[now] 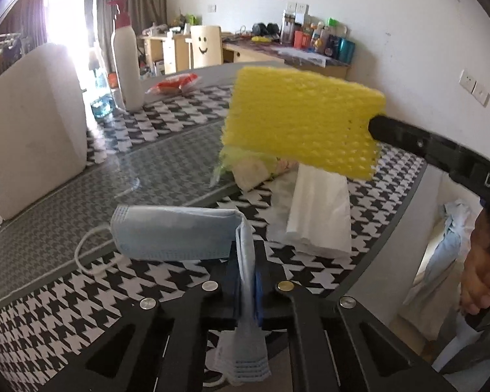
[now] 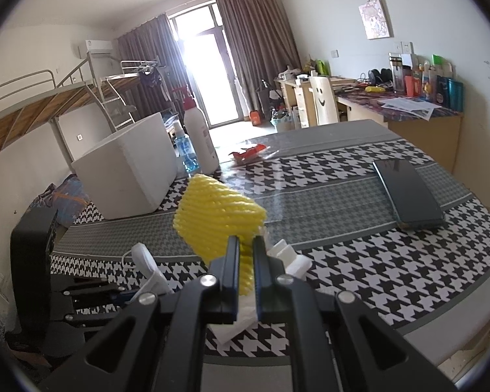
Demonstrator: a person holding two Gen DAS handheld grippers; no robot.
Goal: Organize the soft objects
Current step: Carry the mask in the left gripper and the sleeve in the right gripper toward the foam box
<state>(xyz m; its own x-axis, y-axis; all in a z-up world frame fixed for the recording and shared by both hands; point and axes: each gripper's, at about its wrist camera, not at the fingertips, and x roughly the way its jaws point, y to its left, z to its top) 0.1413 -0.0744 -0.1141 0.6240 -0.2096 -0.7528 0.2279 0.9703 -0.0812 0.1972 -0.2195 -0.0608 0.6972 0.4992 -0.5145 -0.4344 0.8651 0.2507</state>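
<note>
Above the houndstooth table, our left gripper clamps a blue pleated mask leftward, right gripper pinching yellow foam netting.

White box and bottle block the table's far-left side.

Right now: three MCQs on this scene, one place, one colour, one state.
1. Where is the phone?
A on the table
B in the white box
C held in jaws

2. What colour is the foam net?
A red
B yellow
C blue

3. What is the left gripper doing?
A hanging open
B shut on the mask
C shut on the tissues

A: the phone lies flat on the cloth.
B: the net is yellow in both views.
C is wrong for 3; B: the mask is pinched between its jaws.
</note>
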